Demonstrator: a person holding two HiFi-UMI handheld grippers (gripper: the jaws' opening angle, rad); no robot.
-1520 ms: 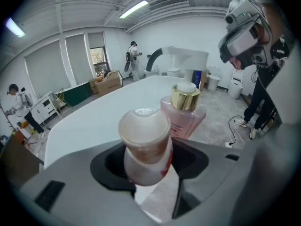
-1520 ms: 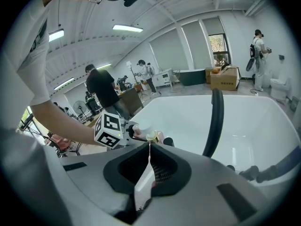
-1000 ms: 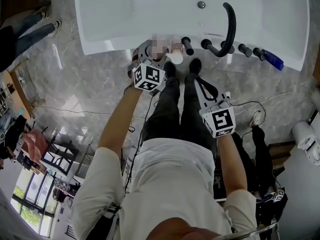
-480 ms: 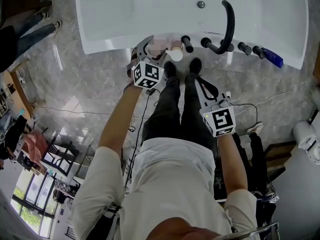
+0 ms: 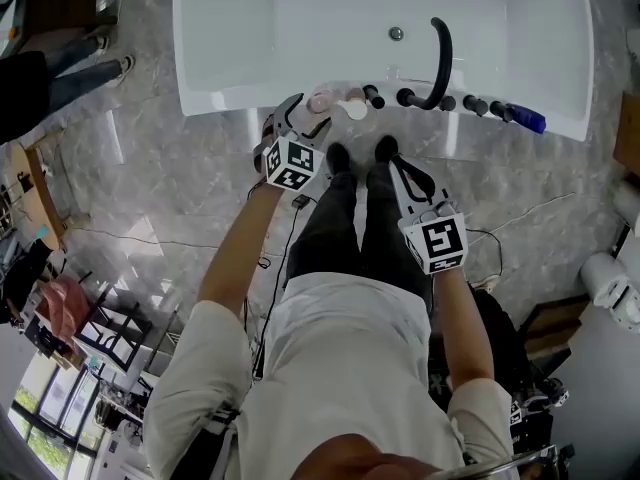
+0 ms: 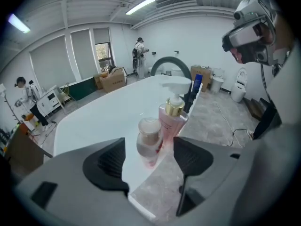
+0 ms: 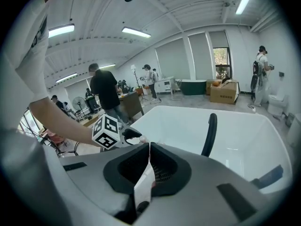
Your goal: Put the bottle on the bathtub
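the bottle (image 6: pixel 149 142) stands upright on the bathtub (image 6: pixel 101 124) rim, between the spread jaws of my left gripper (image 6: pixel 149 150), pump bottle (image 6: pixel 172 119) just beyond; i should back straight out without nudging either. my right gripper (image 7: pixel 148 150) hangs pressed together, empty

White bathtub rim (image 5: pixel 215 102) under small bottle (image 6: pixel 149 142) and pink pump bottle (image 6: pixel 171 117)

Open lab hall: freestanding bathtub (image 5: pixel 228 94), cardboard boxes (image 7: pixel 225 91), ceiling strip lights (image 7: pixel 136 32).
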